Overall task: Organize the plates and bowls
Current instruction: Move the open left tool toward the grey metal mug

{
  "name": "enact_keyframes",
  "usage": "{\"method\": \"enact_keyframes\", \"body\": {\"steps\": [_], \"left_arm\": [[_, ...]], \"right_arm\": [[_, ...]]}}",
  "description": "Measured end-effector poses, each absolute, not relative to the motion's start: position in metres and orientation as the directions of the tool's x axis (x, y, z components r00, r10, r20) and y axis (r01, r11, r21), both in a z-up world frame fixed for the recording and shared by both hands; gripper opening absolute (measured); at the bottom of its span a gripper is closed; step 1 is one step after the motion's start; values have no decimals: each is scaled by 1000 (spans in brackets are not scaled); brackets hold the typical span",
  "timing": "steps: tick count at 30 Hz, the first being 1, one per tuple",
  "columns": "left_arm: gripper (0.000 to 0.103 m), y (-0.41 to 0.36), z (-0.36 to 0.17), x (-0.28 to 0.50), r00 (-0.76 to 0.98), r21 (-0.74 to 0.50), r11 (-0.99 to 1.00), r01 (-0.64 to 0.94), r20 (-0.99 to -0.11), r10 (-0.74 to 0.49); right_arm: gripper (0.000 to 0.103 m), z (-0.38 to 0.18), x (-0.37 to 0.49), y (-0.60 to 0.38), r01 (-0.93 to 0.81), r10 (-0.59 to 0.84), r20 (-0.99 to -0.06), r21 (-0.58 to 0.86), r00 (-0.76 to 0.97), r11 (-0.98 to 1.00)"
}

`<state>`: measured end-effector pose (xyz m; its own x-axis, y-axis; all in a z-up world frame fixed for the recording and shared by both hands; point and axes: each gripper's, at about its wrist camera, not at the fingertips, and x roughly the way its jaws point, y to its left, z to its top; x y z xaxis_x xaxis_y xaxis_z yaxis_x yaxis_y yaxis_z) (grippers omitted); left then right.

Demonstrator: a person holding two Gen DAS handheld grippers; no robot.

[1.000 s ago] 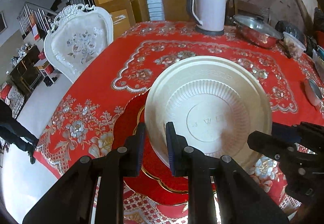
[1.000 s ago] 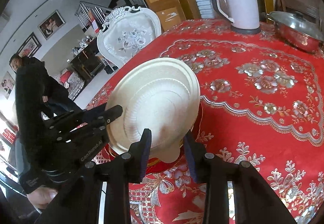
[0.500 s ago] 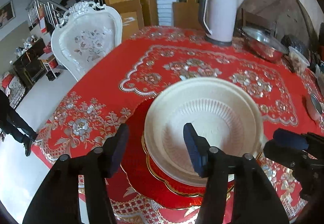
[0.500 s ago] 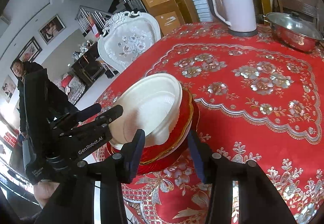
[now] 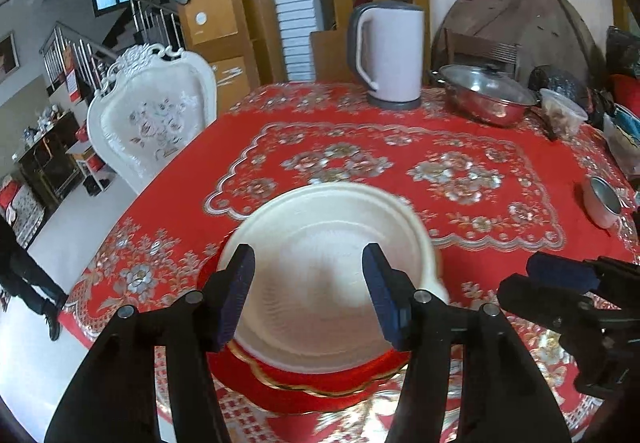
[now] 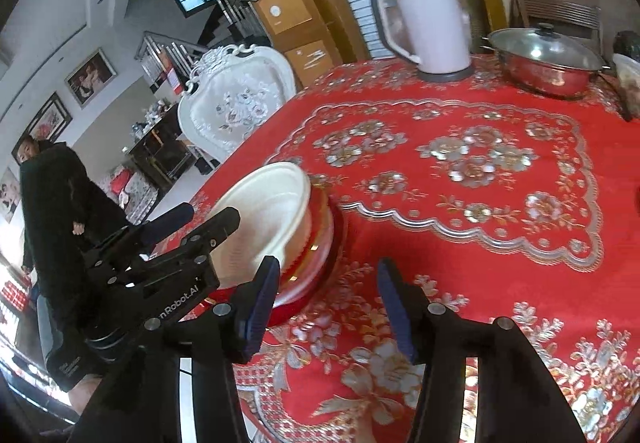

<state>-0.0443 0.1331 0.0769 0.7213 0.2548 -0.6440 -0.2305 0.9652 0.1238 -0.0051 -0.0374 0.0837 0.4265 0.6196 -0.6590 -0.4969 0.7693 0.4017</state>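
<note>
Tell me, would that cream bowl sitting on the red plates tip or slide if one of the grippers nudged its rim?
The cream bowl looks thin and moulded, like a disposable one, so probably light and a bit flexible. It sits on the stacked red plates, whose glossy surface may let it slide easily. In the right wrist view it seems slightly tilted, so a rim push might rock it.

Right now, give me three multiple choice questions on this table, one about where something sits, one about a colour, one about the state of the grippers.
1. The cream bowl sits:
A. on the red plates
B. beside the kettle
C. on the chair

2. The tablecloth is mainly:
A. blue
B. red
C. green

3. The left gripper and right gripper are:
A. both shut
B. one shut
C. both open

Answers: 1 A, red rims show under it. 2 B, red with a silver floral pattern. 3 C, fingers spread, holding nothing.
</note>
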Motion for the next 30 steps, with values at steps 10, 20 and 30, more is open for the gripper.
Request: {"method": "enact_keyframes", "body": {"steps": [10, 20, 30], "left_arm": [[55, 76, 79, -33, 753, 142, 980, -138, -628, 197], [55, 11, 74, -18, 769, 167, 985, -36, -625, 134], [55, -46, 63, -1, 760, 171, 984, 54, -646, 70]], "right_arm": [[61, 81, -3, -91, -413, 563, -661, 390, 496, 823], [64, 68, 3, -149, -323, 515, -672, 401, 532, 857], [65, 54, 4, -213, -203, 469, -676, 437, 568, 876]]}}
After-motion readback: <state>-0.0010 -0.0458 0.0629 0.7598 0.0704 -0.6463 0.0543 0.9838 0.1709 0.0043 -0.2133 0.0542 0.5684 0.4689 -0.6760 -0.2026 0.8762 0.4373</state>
